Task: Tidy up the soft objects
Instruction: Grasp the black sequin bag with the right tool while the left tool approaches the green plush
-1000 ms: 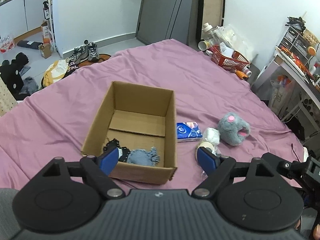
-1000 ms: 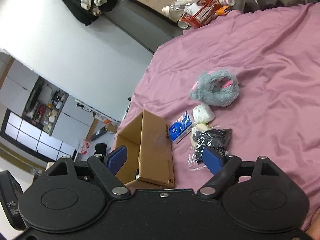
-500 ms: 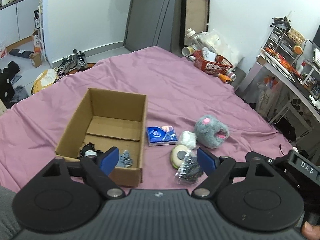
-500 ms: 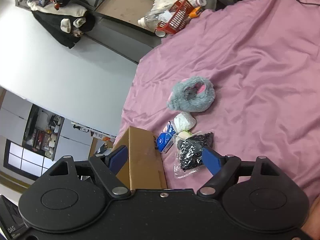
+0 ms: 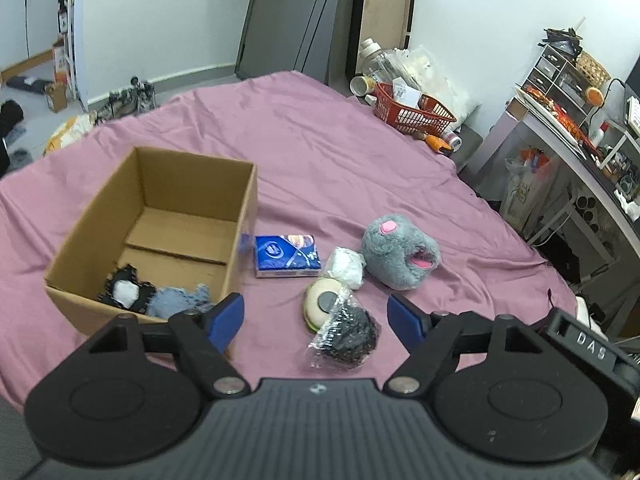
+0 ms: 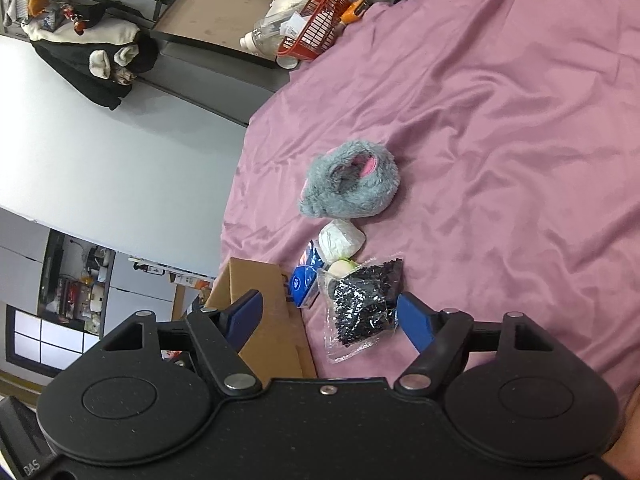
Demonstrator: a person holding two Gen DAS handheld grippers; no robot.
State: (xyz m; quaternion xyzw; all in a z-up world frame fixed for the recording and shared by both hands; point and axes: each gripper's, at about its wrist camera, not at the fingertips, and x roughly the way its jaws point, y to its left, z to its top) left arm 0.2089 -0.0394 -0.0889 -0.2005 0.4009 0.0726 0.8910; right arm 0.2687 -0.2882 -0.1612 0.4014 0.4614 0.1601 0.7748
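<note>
The left tool (image 5: 316,318) is spread wide with nothing between its blue, flat pads, and the right tool (image 6: 328,316) is equally wide and empty. Just ahead of the left tool, between its fingers, lies a crinkly clear bag (image 5: 344,334) stuffed with something dark and knobbly; it overlaps a round, cream disc (image 5: 320,304) with a grey centre. Beyond those sit a small white crumpled wad (image 5: 346,266) and, to its right, a fluffy grey plush (image 5: 400,252), rounded, with pink patches. A flat blue pack (image 5: 286,256), glossy and rectangular, lies ahead, beside the box. The open cardboard box (image 5: 240,208), plain brown and corrugated, stands ahead-left of the left tool; inside its near end are a black lacy piece (image 5: 124,290) with white in it and a frayed pale-blue cloth (image 5: 180,300). Everything rests on a bed with a smooth, wrinkled mauve sheet (image 5: 340,152). From the right tool, the bag (image 6: 362,312) lies between its fingers and the box (image 6: 264,312) stands at its left finger. A red mesh basket (image 5: 412,110) is far ahead.
</note>
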